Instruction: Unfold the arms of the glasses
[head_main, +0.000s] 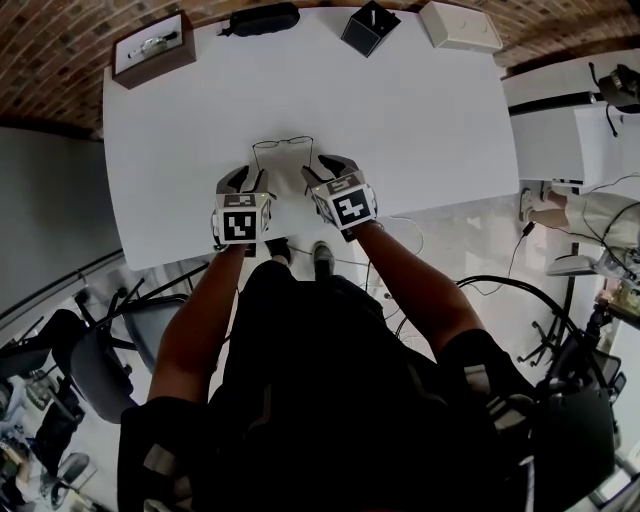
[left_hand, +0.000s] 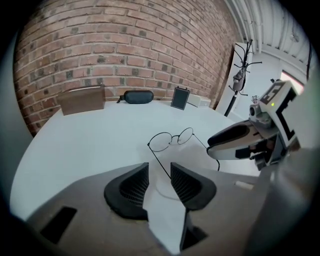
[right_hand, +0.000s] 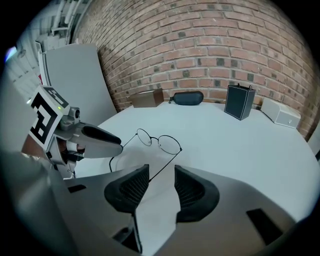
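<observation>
glasses sit on the white desk near its front edge. lenses face away from the person, and both arms are swung out and point back at the grippers. arms stand roughly square to the front, so the unfold looks done or nearly done.

left gripper: fingers apart. one arm of the glasses runs into the gap, close to the right-hand finger, and does not look pinched.

right gripper: fingers apart too. the other arm runs in toward its left-hand finger; touching or just beside, can't tell.

each gripper is lined up on its own arm, probably so each side could be swung out separately. the wire is thin and light, so any squeeze or sideways nudge would likely skid the frame.

head view shows the layout. the two grippers are side by side at the near edge with the frame just beyond. brown box, dark case, black box and white box line the far edge, well apart from the glasses. it does not show the finger gaps.

the gripper views do show the open gaps and the wire arm inside each. each also shows the hooked end of the opposite arm, under the other gripper's finger, and the brick wall behind the desk.
</observation>
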